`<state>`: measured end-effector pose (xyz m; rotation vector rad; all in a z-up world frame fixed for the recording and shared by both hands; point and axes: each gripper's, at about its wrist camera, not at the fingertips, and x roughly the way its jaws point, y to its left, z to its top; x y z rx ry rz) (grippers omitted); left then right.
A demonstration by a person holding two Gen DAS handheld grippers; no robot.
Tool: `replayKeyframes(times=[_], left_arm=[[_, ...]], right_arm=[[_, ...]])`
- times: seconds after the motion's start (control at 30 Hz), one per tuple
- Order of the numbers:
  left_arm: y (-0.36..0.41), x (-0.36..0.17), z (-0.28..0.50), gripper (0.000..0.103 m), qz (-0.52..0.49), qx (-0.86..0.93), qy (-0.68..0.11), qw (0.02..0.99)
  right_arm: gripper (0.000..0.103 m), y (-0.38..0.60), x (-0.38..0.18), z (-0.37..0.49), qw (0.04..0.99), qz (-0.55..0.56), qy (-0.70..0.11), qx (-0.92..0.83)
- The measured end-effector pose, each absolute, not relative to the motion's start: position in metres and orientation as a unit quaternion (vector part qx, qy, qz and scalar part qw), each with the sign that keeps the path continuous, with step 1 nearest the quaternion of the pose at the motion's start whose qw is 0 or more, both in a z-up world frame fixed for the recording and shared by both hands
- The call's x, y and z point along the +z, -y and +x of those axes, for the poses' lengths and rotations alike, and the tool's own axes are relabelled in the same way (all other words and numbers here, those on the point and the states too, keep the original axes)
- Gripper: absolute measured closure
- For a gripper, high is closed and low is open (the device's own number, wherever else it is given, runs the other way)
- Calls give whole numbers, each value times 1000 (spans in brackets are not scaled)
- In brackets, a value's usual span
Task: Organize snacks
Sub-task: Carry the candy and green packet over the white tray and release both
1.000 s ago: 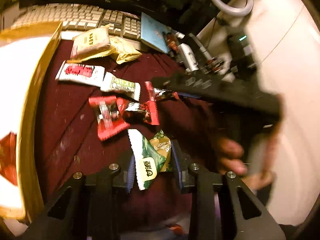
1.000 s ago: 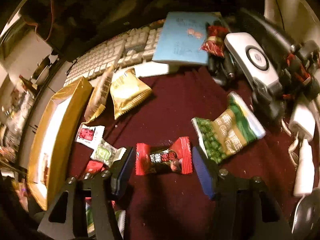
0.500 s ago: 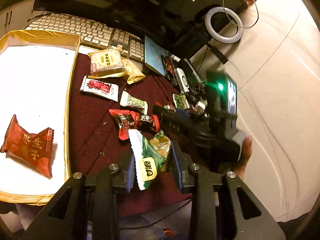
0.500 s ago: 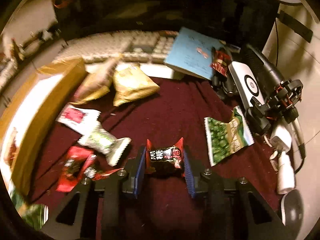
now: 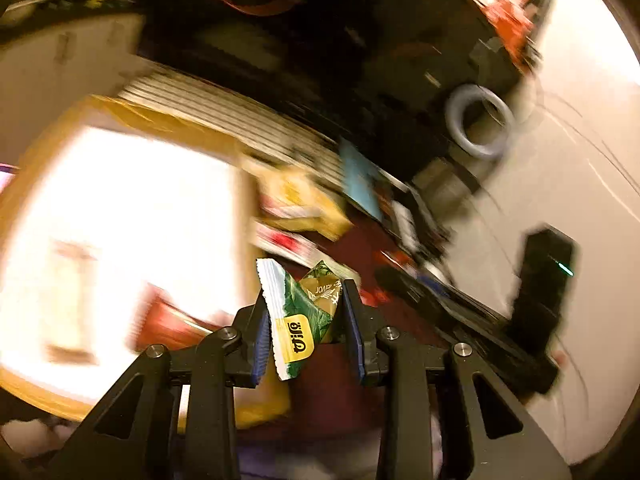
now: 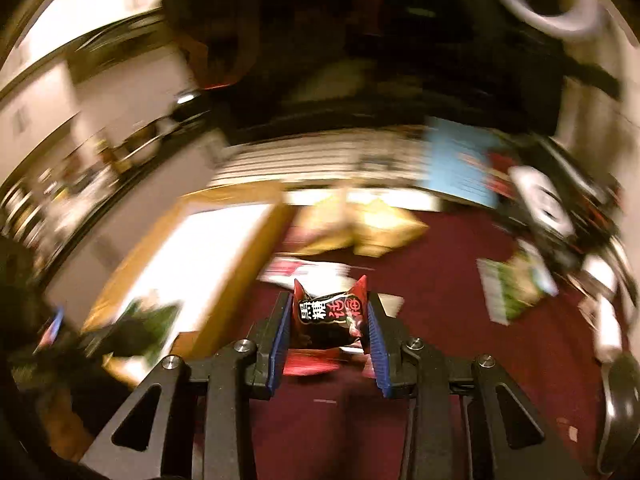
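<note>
Left tool is clamped on a green-and-white snack packet, carried clear of the worktop. Right tool is clenched on a red-and-black candy, jaws having just been closing around it; it is also held lifted. Beyond both, the gold-rimmed tray is seen, blurred. Several packets, including a yellow one and a green one, are left on the maroon cloth. Judged: partway through; two snacks in transit, the rest unsorted.
</note>
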<state>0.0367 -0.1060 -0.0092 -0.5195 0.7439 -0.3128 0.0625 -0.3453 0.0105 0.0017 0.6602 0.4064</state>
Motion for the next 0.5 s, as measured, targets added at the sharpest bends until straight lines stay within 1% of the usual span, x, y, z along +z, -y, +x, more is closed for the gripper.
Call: replayKeyframes(times=[0.17,0.27,0.4,0.5], left_arm=[[23,-13,68,74,-296,-95,-397,863],[-11,-18,83,74,-298,-67,-401,863],[-32,-34,97,74,-302,-32,-429,851],[-33,-41,100,74,-295,-26,-439,848]], right_arm=[[67,271,15,82,901,-28,-343,265],[67,226,6,109,877,-50,-387,280],[67,183,-15,134,854,-77,-437,271],[67,160,-24,139,846,-94,-449,272]])
